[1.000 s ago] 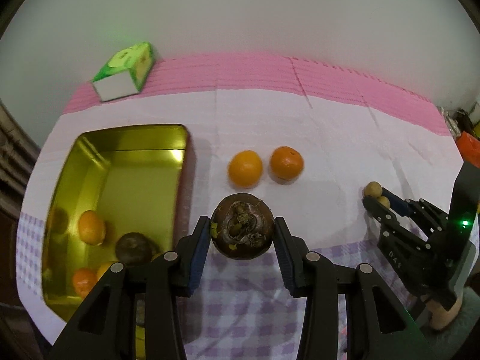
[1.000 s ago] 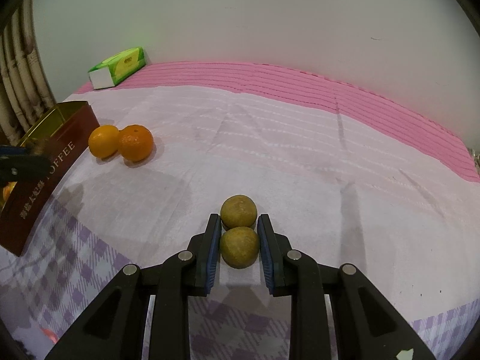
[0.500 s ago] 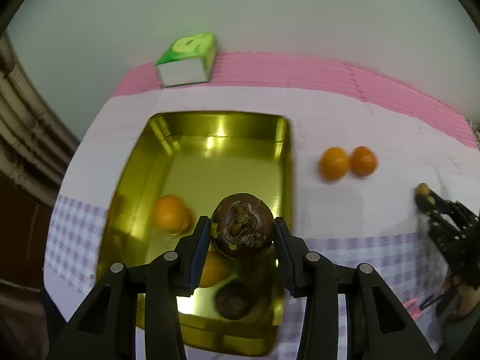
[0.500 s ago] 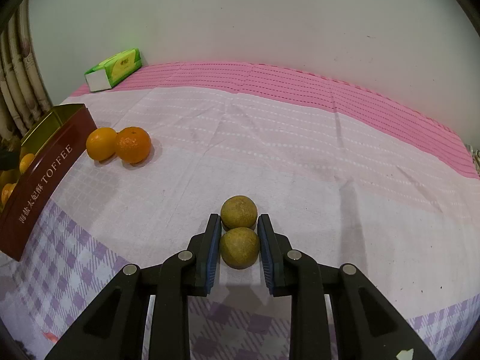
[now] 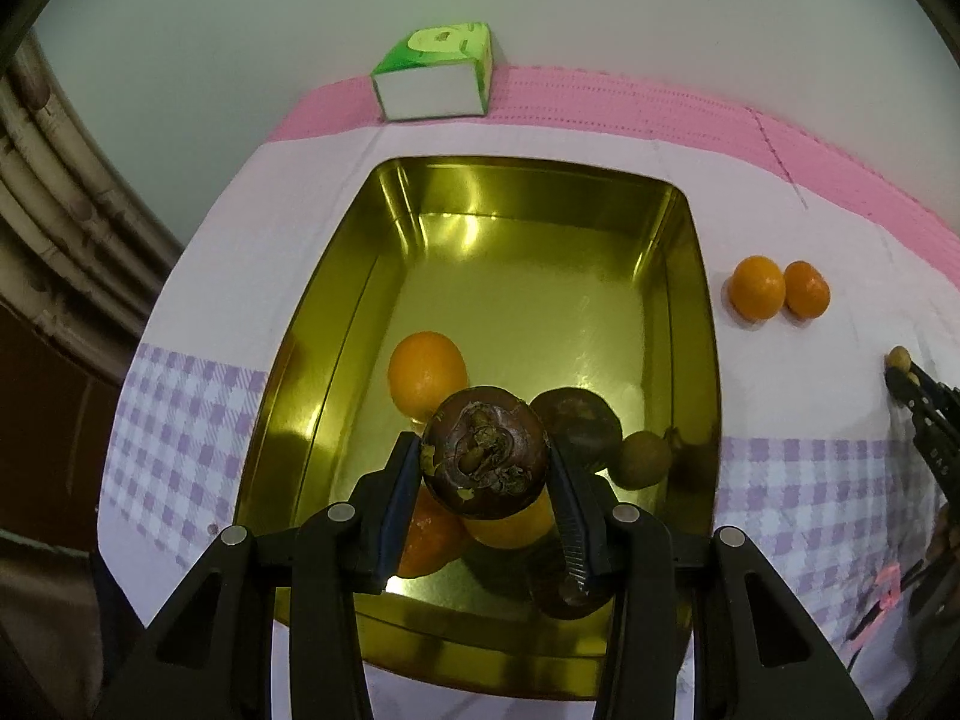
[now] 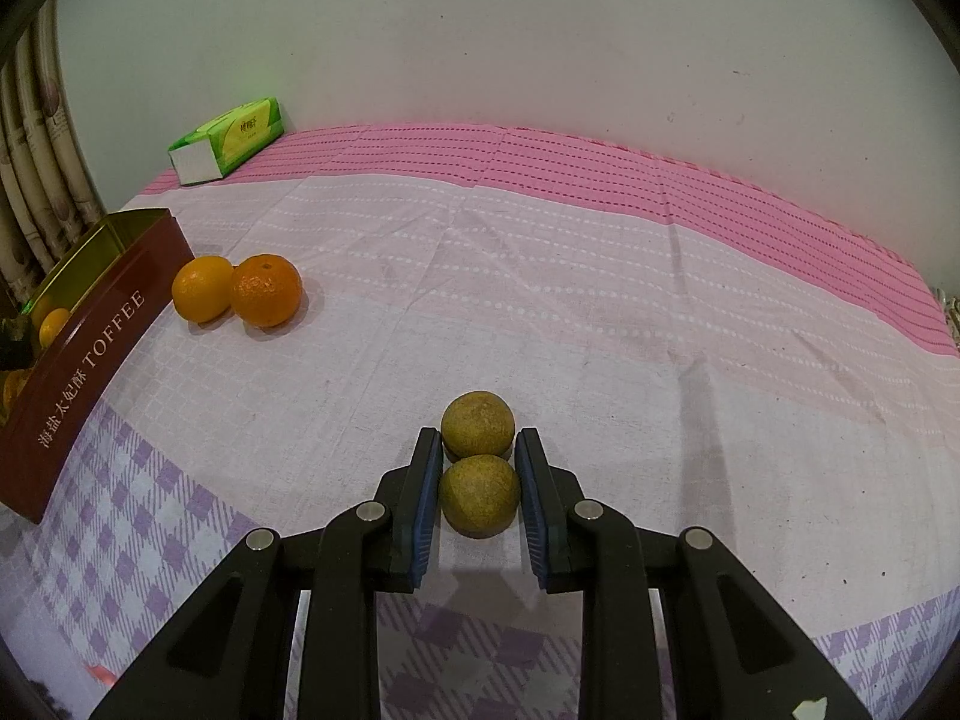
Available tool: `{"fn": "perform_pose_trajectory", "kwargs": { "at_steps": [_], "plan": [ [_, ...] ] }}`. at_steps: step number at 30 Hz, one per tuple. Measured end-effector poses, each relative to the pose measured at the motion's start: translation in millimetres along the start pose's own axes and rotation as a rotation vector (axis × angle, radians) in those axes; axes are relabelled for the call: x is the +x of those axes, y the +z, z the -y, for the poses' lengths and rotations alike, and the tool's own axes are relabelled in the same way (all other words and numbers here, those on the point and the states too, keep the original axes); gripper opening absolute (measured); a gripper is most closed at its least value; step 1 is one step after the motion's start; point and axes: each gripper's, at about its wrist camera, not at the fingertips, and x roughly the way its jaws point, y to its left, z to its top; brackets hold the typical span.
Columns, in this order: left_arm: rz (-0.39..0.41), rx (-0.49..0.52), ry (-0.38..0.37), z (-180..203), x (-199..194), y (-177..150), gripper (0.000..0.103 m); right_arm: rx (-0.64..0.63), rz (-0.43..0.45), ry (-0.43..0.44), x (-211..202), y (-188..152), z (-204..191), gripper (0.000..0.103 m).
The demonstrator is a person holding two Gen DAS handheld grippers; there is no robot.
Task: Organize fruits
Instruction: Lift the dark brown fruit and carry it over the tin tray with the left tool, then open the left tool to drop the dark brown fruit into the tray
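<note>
My left gripper [image 5: 483, 449] is shut on a dark brown round fruit [image 5: 485, 461] and hangs over the near half of the gold tin [image 5: 528, 276]. In the tin lie an orange [image 5: 426, 372], a dark fruit [image 5: 579, 426], a small brown fruit [image 5: 643, 459] and more oranges half hidden under the held fruit. My right gripper [image 6: 478, 443] rests on the cloth, shut on a small green-brown fruit [image 6: 479, 497]. A second such fruit [image 6: 477, 425] touches it at the fingertips. Two oranges [image 6: 202, 289] [image 6: 267, 290] sit side by side beside the tin's right wall [image 6: 90, 360].
A green tissue pack [image 5: 435, 75] lies at the back against the wall, behind the tin. The pink and checked cloth [image 6: 540, 276] covers the table. The table's left edge runs just left of the tin, with a curtain beyond it.
My left gripper has carried the dark fruit leftwards from the cloth to above the tin, and a little lower. The right gripper and its fruit have not moved.
</note>
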Motion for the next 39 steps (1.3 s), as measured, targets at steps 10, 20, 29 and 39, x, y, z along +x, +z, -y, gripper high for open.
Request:
{"fn": "perform_pose_trajectory", "kwargs": {
  "at_steps": [10,20,29,39],
  "plan": [
    [0.006,-0.005,-0.014,-3.9,3.6,-1.9,0.043,-0.001,0.000,-0.001,-0.1,0.3,-0.5,0.023],
    [0.013,-0.012,-0.026,-9.2,4.8,-2.7,0.044,-0.001,0.000,-0.001,0.0,0.5,-0.6,0.023],
    [0.009,-0.016,-0.023,-10.7,4.0,-2.2,0.045,-0.004,0.000,-0.005,-0.2,-0.3,-0.5,0.023],
    [0.021,-0.027,-0.018,-15.8,-9.3,-0.9,0.054,-0.006,-0.001,-0.006,0.5,0.3,-0.9,0.023]
  ]
}}
